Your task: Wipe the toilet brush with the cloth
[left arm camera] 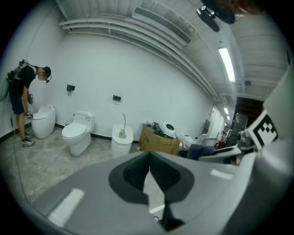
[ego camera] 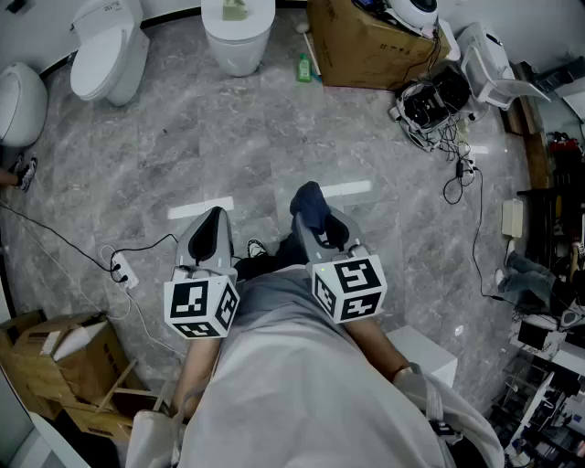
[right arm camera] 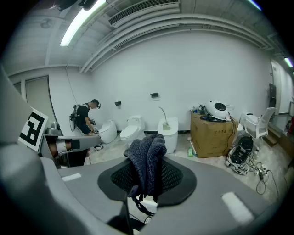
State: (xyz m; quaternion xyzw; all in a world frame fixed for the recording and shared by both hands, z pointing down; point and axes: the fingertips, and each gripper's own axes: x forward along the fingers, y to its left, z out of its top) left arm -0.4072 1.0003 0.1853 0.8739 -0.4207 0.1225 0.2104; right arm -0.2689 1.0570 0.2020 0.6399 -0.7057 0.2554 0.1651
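Right hand-held gripper (right arm camera: 147,179) was clenched on the dark cloth (right arm camera: 148,153), folds spilling over its jaws. Left hand-held gripper (ego camera: 213,222) was closed on nothing. The toilet brush (ego camera: 236,9) stood upright on a closed white toilet (ego camera: 239,46) at top centre of the head view, well apart and straight ahead (marginally nearer the left one's line, I'd say). The cardboard box (ego camera: 361,47) beside it carried 1 white helmet-like shell (ego camera: 413,11).

Grey marbled tile floor (ego camera: 228,137) carrying a white toilet (ego camera: 108,50), a cardboard box (ego camera: 361,50), a green bottle (ego camera: 303,68), a power strip (ego camera: 125,273) and tangled cables (ego camera: 430,108).
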